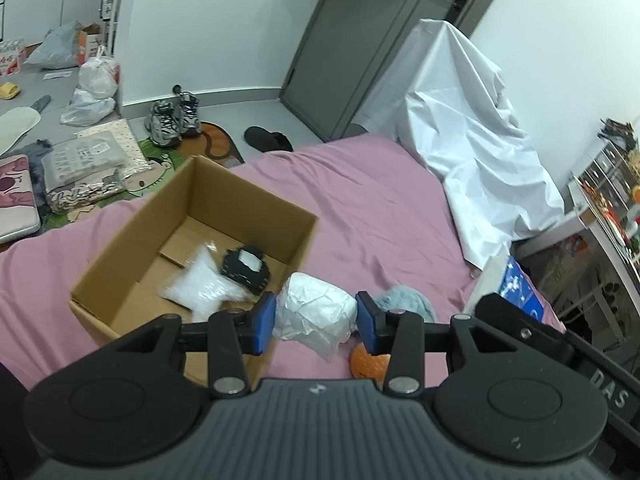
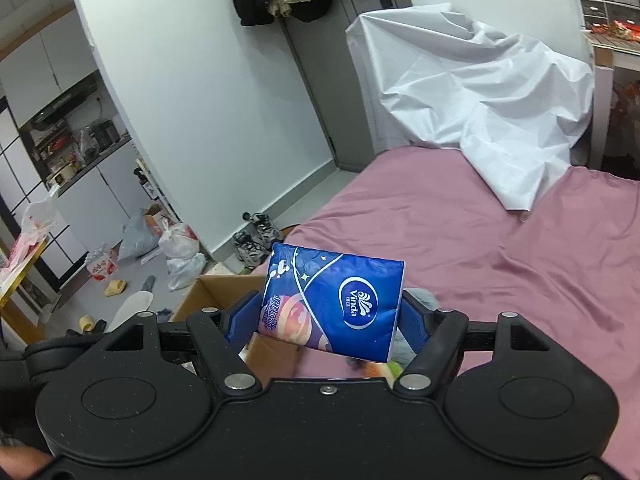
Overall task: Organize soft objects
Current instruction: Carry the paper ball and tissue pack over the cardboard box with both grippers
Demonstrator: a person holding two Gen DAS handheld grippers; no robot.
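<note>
Both grippers are loaded, and each load seems bound for the cardboard box that stands open on the bed, close to the bed's floor-side edge. The box probably sits there so that either hand can reach it without leaving the bed.

The left gripper has its blue fingers pinching a white crumpled bundle, one pad on each flank. The bundle bulges between the pads, which suggests a light squeeze suited to something that gives. It hangs just beside the box's nearer corner, not yet over the opening.

The right gripper has its fingers pinching a blue tissue pack across its short sides, held tilted and clear of the bed. In the right wrist view the box rim shows just behind and below the pack, so this load also looks near the box but not over it.

Inside the box lie a clear plastic bag and a black item with a white patch, both toward the box's nearer end; the far end is bare cardboard, which leaves room for both loads.

Not yet gathered on the bed, just beside the left gripper, are a grey-blue fluffy item and an orange round thing, partly hidden by the fingers. A white sheet drapes over the bed's far corner.
</note>
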